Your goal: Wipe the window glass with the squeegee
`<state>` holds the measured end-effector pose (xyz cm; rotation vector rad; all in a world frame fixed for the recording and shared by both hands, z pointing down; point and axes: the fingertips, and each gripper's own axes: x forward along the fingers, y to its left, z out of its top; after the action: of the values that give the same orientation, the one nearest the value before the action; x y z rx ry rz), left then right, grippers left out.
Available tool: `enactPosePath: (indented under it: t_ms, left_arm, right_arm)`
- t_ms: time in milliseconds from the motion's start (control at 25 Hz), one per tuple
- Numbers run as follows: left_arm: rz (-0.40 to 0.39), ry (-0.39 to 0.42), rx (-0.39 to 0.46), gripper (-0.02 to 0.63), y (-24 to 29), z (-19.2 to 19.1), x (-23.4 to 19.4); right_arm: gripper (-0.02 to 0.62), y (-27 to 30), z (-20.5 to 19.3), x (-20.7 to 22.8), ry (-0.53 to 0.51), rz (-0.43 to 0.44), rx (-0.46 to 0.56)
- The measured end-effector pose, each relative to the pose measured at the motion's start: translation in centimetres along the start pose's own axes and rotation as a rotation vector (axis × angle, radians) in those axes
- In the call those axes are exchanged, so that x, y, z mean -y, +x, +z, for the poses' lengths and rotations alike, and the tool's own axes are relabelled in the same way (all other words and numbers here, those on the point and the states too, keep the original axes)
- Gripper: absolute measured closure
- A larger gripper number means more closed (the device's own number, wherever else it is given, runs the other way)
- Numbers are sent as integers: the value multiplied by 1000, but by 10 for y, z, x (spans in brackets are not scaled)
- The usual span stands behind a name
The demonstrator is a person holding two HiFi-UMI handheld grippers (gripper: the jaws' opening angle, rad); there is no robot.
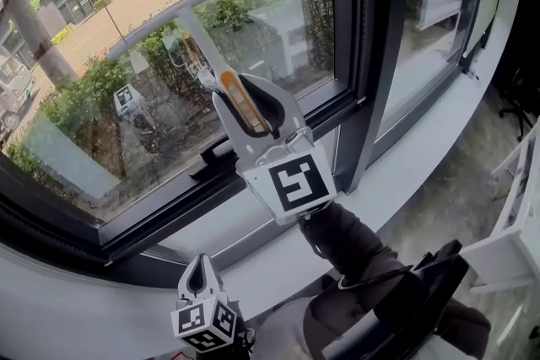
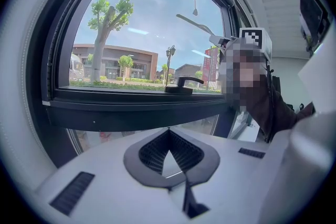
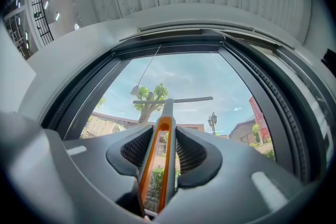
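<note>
Sunlit window glass (image 1: 84,122) fills the frame's upper left, where the right gripper (image 1: 251,104), jaws clamped on the orange handle of the squeegee (image 1: 181,11), sets its blade high on the pane, ready, I'd say, for a steady downward pull; the left gripper (image 1: 200,281) hangs at bottom centre, jaws together and empty.

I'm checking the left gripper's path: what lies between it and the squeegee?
Head view: the dark window frame and its handle lie between the left gripper and the squeegee.

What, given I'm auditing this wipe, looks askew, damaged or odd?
Nothing stands out. The right gripper is shut on the grey squeegee with orange-inlaid handle, its blade up at the clear window glass, which shows no cracks or spills. The left gripper is shut, empty.
</note>
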<state>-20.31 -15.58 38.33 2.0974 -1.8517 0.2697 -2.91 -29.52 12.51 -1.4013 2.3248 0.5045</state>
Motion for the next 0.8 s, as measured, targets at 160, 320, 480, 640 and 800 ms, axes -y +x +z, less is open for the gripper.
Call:
enactPosePath:
  t_ms: [160, 320, 480, 640, 800]
  left_arm:
    - [-3, 1, -3, 606, -1, -1, 1]
    - [-4, 2, -4, 606, -2, -2, 2]
    - [-5, 5, -6, 606, -4, -1, 4]
    - [-6, 7, -8, 606, -5, -3, 4]
    - [-6, 8, -11, 606, -6, -4, 5]
  right_arm:
    - [465, -3, -5, -1, 4, -2, -10]
    - [465, -8, -10, 0, -1, -1, -22]
    - [465, -11, -13, -1, 8, -2, -33]
    - [465, -15, -18, -1, 12, -2, -44]
    - [465, -19, -23, -2, 14, -3, -54]
